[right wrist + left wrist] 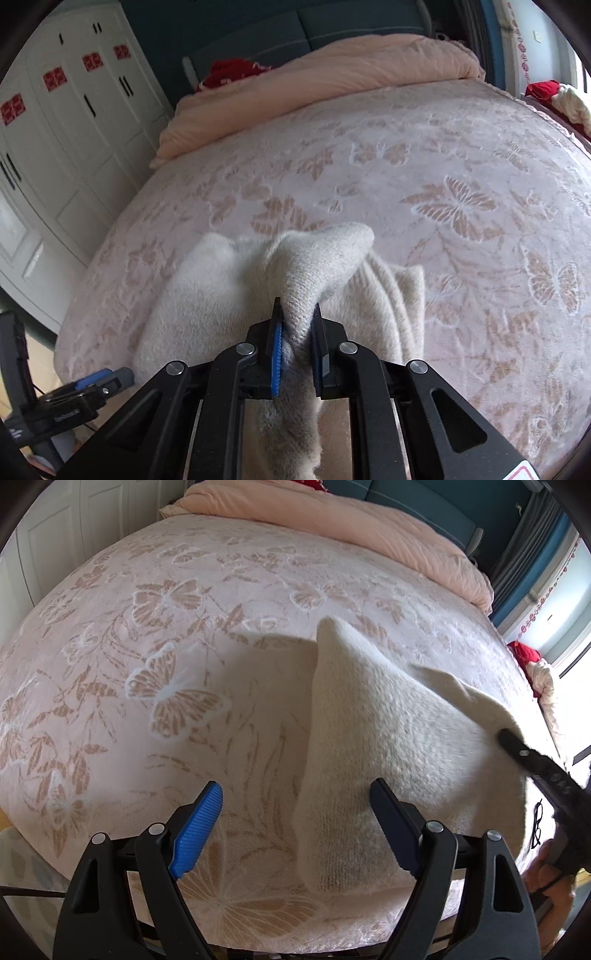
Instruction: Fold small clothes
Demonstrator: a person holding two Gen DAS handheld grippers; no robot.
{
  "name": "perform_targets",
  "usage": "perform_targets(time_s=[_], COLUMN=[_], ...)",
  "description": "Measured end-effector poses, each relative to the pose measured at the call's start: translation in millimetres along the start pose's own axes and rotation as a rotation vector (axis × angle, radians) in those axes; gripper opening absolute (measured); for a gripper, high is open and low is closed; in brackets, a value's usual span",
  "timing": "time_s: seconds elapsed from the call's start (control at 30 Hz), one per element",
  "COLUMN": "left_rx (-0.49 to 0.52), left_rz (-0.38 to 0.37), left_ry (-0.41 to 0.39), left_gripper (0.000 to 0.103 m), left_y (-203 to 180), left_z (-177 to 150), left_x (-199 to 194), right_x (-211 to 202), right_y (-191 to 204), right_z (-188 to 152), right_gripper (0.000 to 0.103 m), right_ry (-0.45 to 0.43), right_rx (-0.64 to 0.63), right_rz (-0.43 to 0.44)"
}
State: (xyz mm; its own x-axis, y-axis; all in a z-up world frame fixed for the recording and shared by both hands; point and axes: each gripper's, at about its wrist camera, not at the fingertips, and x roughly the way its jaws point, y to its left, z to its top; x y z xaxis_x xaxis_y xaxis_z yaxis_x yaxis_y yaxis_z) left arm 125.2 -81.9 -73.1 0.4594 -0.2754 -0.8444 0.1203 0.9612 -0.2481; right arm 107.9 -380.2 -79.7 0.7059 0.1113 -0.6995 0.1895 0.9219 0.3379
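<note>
Cream knit garment edge pinched in right hand-held gripper; left hand-held gripper spread.

Left claw held wide above a cream knit on the bed

The left claw hangs over the near edge of the bed, its blue-padded fingers spread apart and touching nothing. A cream knitted garment lies on the butterfly-patterned bedspread, its right side lifted into a raised fold where the right claw reaches in from the right edge; its grip is hidden by the cloth. A peach duvet is bunched at the far end.
</note>
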Motion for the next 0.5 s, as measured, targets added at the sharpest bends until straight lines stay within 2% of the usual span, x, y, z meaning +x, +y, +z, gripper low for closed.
perform_targets(time_s=[0.07, 0.1, 0.17, 0.2, 0.27, 0.37, 0.4, 0.47, 0.5], left_rx=[0.01, 0.013, 0.012, 0.007, -0.005, -0.012, -0.019, -0.019, -0.008], left_rz=[-0.004, 0.003, 0.011, 0.013, 0.024, 0.017, 0.003, -0.05, -0.074], left_ry=[-0.008, -0.009, 0.007, 0.015, 0.023, 0.021, 0.017, 0.021, 0.027], left_gripper=[0.08, 0.08, 0.08, 0.08, 0.08, 0.079, 0.079, 0.08, 0.08], left_y=[-0.6, -1.1, -1.5, -3.0, -2.2, 1.6, 3.3, 2.9, 0.1], left_z=[3.9, 5.3, 5.4, 5.6, 4.9, 3.8, 3.3, -0.6, -3.2], left_x=[-1.4, 0.1, 7.8, 10.3, 12.8, 4.5, 0.2, -10.0, -12.3], right_x=[-10.9, -2.6, 37.6, 50.7, 34.7, -17.3, -31.3, -49.2, -53.5], right_y=[-14.7, -24.6, -43.0, -50.1, -54.4, -46.8, -44.2, -43.1, -43.5], right_z=[-0.3, -5.4, -23.8, -33.8, -33.1, -24.7, -27.0, -44.4, -58.7], right_gripper=[0.01, 0.01, 0.011, 0.013, 0.016, 0.023, 0.034, 0.047, 0.049], right_ry=[-0.016, 0.011, 0.143, 0.178, 0.134, 0.025, 0.016, 0.037, 0.063], right_rx=[0.02, 0.02, -0.002, 0.012, 0.062, 0.073, 0.064, 0.07, 0.074], right_rz=[-0.029, -0.066, -0.119, -0.095, -0.034, -0.011, -0.001, 0.008, 0.019])
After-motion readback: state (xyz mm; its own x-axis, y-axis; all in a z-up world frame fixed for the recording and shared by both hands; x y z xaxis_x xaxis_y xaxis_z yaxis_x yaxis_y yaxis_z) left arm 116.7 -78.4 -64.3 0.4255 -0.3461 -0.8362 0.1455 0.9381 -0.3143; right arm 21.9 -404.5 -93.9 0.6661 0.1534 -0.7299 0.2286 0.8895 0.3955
